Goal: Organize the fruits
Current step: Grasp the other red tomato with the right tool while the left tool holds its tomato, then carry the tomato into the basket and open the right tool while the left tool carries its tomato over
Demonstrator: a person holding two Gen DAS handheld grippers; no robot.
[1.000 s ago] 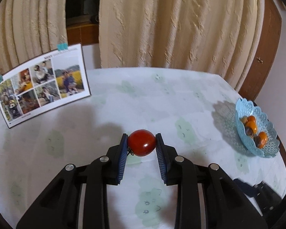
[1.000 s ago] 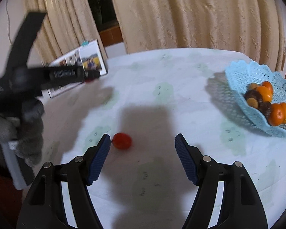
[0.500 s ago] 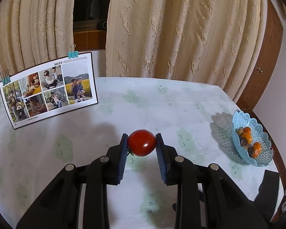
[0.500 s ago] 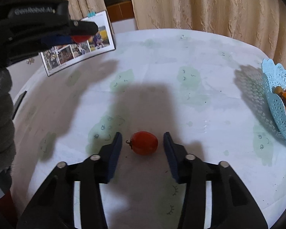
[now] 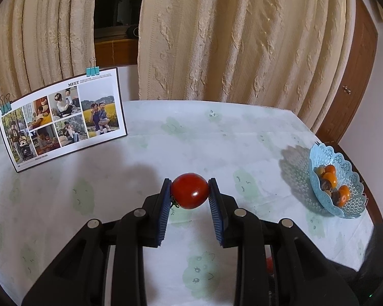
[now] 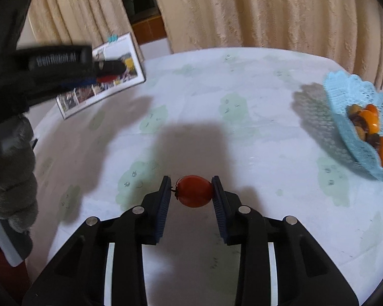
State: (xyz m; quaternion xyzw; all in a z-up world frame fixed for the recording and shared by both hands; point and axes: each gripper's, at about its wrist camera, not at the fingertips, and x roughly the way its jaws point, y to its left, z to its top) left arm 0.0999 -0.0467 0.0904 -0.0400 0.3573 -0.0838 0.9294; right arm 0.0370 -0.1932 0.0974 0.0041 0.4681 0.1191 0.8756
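A photo collage card (image 5: 63, 119) stands propped at the left of the frame, on the far left part of the table (image 5: 217, 137), with a teal binder clip (image 5: 92, 69) on its top edge and another (image 5: 5, 105) at its upper left corner. The table wears a pale cloth printed with faint green patches. Cream curtains (image 5: 229, 38) fill the top of the frame, parted over a dark gap at upper left. A brown wooden door (image 5: 355, 76) stands at the right edge.

2 red tomatoes (image 5: 189, 190) (image 6: 194, 190), blue basket (image 5: 349, 186) w/ orange fruit, table's right.
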